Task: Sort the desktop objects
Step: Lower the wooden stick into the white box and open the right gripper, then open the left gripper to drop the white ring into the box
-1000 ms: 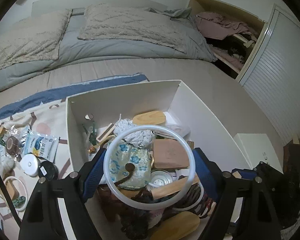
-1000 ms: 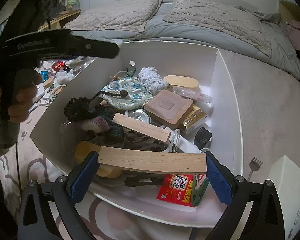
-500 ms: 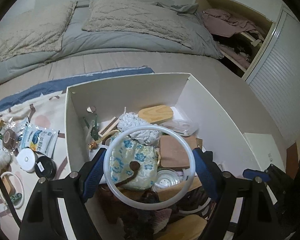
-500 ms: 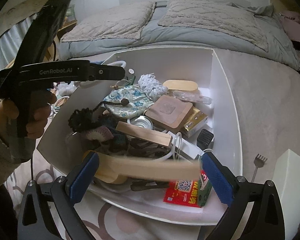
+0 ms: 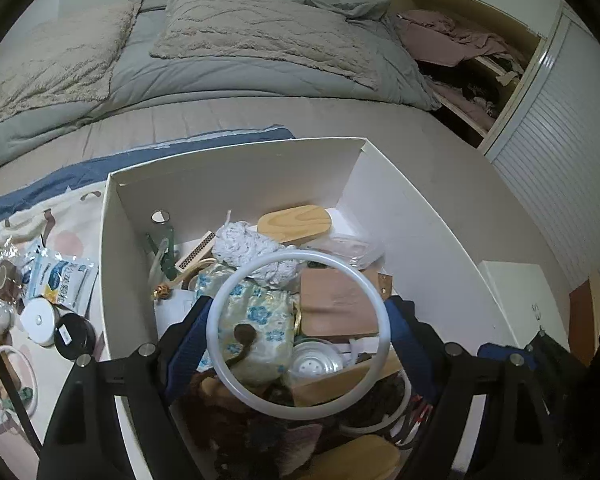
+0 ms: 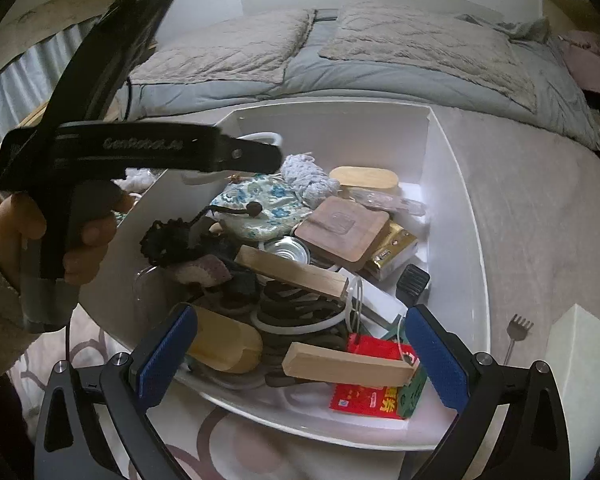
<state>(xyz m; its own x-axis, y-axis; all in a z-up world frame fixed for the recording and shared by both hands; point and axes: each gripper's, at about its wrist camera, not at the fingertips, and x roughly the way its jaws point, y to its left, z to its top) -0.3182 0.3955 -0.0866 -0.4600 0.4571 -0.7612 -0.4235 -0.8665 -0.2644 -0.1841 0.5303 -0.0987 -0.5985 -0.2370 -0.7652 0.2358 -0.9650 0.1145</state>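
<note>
A white box (image 5: 236, 168) holds several small things. Over its middle, my left gripper (image 5: 300, 336) grips a thin white ring (image 5: 216, 300) across its width; the blue pads touch both sides while the jaws are opening. In the right wrist view a hand holds that left gripper (image 6: 268, 156) above the box's (image 6: 452, 184) left wall. My right gripper (image 6: 300, 360) hangs open over the box's near end with nothing between its pads. A wooden block (image 6: 346, 364) lies below it on a red packet (image 6: 364, 396).
Another wooden block (image 6: 292, 268), a floral pouch (image 6: 260, 204), a brown square pad (image 6: 344, 228) and dark cords fill the box. Sachets (image 5: 60, 280) and tape rolls (image 5: 40, 320) lie on the patterned sheet to its left. A small white box (image 5: 516, 292) and a fork (image 6: 516, 336) sit at its right.
My right gripper let go of the wooden block, which dropped into the box's near end onto the red packet. The left gripper kept the ring and lifted a little.
</note>
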